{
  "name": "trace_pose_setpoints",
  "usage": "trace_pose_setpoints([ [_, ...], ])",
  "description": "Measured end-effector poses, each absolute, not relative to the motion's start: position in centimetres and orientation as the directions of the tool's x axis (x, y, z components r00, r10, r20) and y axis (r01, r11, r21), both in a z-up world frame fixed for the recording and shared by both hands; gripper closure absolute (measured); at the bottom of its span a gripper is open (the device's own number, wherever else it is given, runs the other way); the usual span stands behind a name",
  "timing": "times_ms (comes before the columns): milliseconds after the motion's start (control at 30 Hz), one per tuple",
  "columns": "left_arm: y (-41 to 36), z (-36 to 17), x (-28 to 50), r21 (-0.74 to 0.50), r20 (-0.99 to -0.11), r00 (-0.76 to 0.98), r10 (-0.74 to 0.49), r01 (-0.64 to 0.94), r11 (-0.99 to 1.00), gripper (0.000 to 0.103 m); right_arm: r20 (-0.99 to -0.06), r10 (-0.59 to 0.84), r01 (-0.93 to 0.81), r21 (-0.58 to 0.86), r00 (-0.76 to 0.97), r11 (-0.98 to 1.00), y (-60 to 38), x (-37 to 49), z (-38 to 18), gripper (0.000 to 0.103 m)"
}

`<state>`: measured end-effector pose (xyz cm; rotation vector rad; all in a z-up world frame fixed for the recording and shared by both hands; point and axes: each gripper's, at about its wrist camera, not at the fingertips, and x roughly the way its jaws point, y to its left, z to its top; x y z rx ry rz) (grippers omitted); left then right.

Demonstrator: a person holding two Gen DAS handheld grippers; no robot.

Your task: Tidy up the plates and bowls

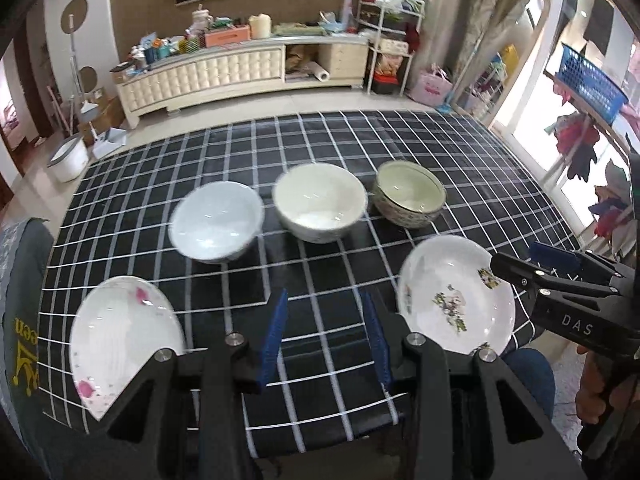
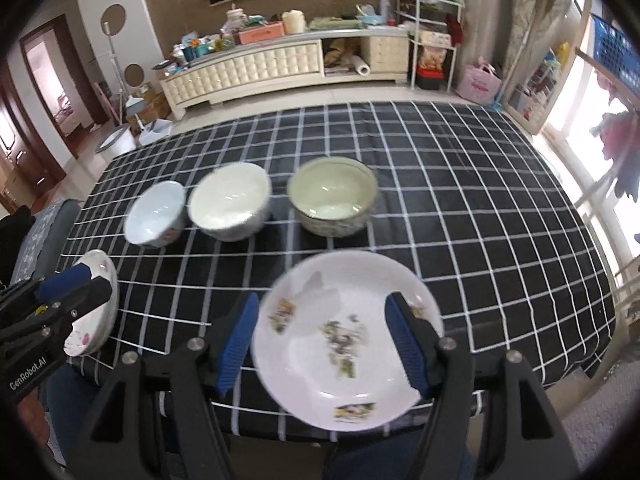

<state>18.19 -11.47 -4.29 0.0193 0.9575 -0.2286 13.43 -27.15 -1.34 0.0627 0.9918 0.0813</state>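
My left tongs (image 1: 326,336) hang open and empty over the counter (image 1: 460,168); my right tongs (image 2: 320,340), open, straddle the flowered plate (image 2: 348,344), three bowls (image 2: 230,200) at twelve o'clock.

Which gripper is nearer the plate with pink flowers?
Left. The left gripper hangs just beside the pink-flowered plate; the right gripper hangs over the green-patterned plate.
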Motion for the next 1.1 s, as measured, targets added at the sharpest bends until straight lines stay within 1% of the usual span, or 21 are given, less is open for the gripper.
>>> trace_pose_setpoints([
  [267, -16.7, -8.2, 20.2, -0.068, -0.861, 0.470, -0.192, 0.269, 0.961, 0.067, -0.874, 0.065, 0.028, 0.090, 0.482, 0.996, -31.7, 14.3, -4.7, 0.033],
  [467, -19.2, -11.6, 21.6, -0.102, -0.894, 0.394, -0.215, 0.287, 0.953, 0.067, -0.905, 0.052, 0.061, 0.086, 0.422, 0.994, -34.4, 14.8, -7.7, 0.033],
  [633, -20.5, -13.9, 22.2, -0.115, -0.910, 0.354, -0.217, 0.289, 0.951, 0.067, -0.913, 0.063, 0.066, 0.097, 0.403, 0.993, -35.6, 15.2, -9.2, 0.033],
  [700, -20.8, -14.8, 22.5, -0.123, -0.916, 0.337, -0.220, 0.286, 0.950, 0.069, -0.914, 0.070, 0.064, 0.104, 0.399, 0.993, -35.8, 15.3, -9.5, 0.033],
  [733, -20.9, -15.0, 22.7, -0.125, -0.918, 0.328, -0.221, 0.288, 0.949, 0.074, -0.914, 0.074, 0.063, 0.108, 0.399, 0.992, -35.9, 15.4, -9.7, 0.033],
  [767, -21.0, -15.3, 22.8, -0.128, -0.922, 0.316, -0.222, 0.293, 0.948, 0.075, -0.913, 0.078, 0.059, 0.110, 0.400, 0.992, -35.9, 15.4, -9.8, 0.033],
  [800, -21.2, -15.6, 22.8, -0.128, -0.925, 0.309, -0.222, 0.297, 0.946, 0.076, -0.913, 0.080, 0.055, 0.111, 0.400, 0.992, -35.8, 15.5, -10.0, 0.035],
  [833, -21.3, -15.8, 22.8, -0.123, -0.926, 0.308, -0.219, 0.300, 0.946, 0.080, -0.914, 0.079, 0.054, 0.110, 0.399, 0.993, -35.7, 15.5, -10.1, 0.040],
  [867, -21.4, -15.9, 22.9, -0.116, -0.927, 0.310, -0.212, 0.302, 0.946, 0.082, -0.916, 0.079, 0.055, 0.109, 0.393, 0.993, -35.7, 15.5, -10.3, 0.043],
  [933, -21.4, -16.1, 23.0, -0.107, -0.928, 0.313, -0.203, 0.298, 0.949, 0.085, -0.922, 0.090, 0.054, 0.119, 0.376, 0.991, -35.7, 15.6, -10.8, 0.054],
  [1000, -21.3, -16.3, 23.2, -0.112, -0.929, 0.308, -0.204, 0.294, 0.949, 0.089, -0.928, 0.094, 0.057, 0.122, 0.360, 0.991, -35.8, 15.6, -11.2, 0.058],
  [1033, -21.1, -16.3, 23.3, -0.114, -0.930, 0.305, -0.205, 0.290, 0.950, 0.091, -0.930, 0.093, 0.058, 0.121, 0.355, 0.991, -35.7, 15.5, -11.4, 0.063],
  [1100, -21.0, -16.4, 23.4, -0.126, -0.929, 0.300, -0.216, 0.293, 0.948, 0.091, -0.931, 0.101, 0.054, 0.128, 0.351, 0.990, -35.6, 15.3, -11.6, 0.070],
])
